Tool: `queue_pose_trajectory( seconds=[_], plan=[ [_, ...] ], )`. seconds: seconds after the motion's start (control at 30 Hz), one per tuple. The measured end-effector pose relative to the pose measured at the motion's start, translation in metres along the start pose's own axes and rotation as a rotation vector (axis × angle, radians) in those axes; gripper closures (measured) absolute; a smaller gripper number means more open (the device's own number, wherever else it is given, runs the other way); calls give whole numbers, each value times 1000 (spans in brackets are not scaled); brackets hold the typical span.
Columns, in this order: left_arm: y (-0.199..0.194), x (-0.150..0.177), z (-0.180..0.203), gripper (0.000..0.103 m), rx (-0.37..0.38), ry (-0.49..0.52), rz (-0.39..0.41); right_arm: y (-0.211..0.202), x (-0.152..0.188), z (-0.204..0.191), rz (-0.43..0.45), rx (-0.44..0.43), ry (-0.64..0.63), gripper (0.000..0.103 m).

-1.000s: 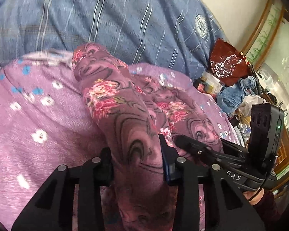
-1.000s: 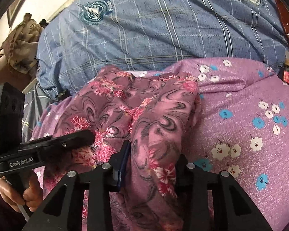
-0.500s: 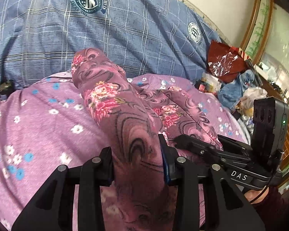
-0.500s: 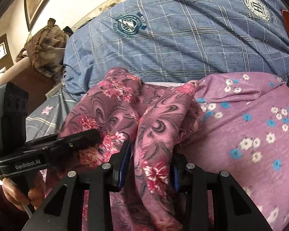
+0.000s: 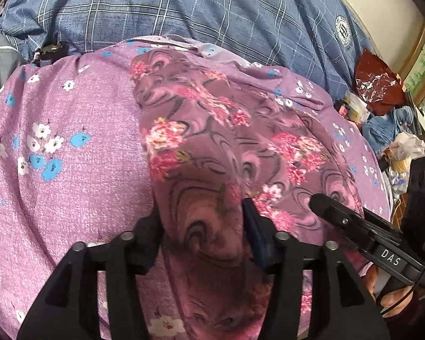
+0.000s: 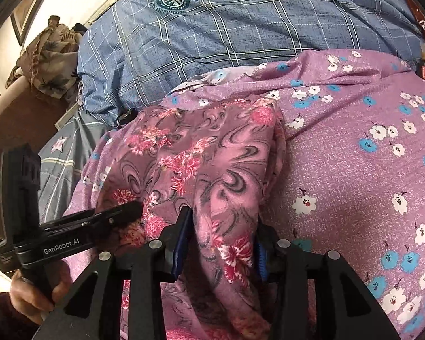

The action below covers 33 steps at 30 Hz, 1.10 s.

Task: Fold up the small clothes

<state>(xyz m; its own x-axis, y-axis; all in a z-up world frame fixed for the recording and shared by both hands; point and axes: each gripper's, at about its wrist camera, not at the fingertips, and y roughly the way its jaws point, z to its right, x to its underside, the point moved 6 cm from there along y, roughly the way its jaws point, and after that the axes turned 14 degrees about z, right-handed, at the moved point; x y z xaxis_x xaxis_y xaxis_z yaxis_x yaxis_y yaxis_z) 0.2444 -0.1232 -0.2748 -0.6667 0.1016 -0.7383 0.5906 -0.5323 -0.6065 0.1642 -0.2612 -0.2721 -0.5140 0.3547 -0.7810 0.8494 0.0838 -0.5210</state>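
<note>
A mauve garment with pink flowers and dark swirls (image 5: 212,130) (image 6: 206,147) lies folded over on a purple flowered sheet (image 5: 70,170) (image 6: 354,170). Its near left end runs between the fingers of my left gripper (image 5: 201,215). Those jaws are opening, and the cloth sits slack between them. The near right end passes through my right gripper (image 6: 222,221). Its jaws are easing apart too, with the pads still against the cloth. Each gripper shows in the other's view, the right gripper (image 5: 317,202) and the left gripper (image 6: 133,206) resting low on the fabric.
A blue plaid quilt (image 5: 212,8) (image 6: 240,28) is heaped behind the sheet. A red foil bag (image 5: 376,85) and mixed clutter sit far right. A brown patterned cloth (image 6: 48,56) hangs far left. A hand (image 6: 28,291) grips the left tool.
Both grippers have carried the garment's raised ends forward and down, so it now lies flat on the sheet. The left jaws have spread wider, the right ones slightly.
</note>
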Motion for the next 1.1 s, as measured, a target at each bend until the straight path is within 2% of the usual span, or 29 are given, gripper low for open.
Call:
queue_pose_trajectory(
  seconds=[0.07,0.47,0.7,0.87,1.1],
  plan=[
    [1,1,1,42,-15,20,10,0,1,-3,7,17,-29,61],
    [7,-2,6,42,-34,41,40,0,2,-10,5,70,-120,60],
    [8,-1,6,34,-70,43,49,-1,3,-10,-8,76,-133,58],
    [4,3,6,26,-117,46,62,-3,5,-8,-23,71,-139,51],
    [-5,15,6,23,-161,3,71,-9,6,-3,-35,70,-147,46]
  ],
)
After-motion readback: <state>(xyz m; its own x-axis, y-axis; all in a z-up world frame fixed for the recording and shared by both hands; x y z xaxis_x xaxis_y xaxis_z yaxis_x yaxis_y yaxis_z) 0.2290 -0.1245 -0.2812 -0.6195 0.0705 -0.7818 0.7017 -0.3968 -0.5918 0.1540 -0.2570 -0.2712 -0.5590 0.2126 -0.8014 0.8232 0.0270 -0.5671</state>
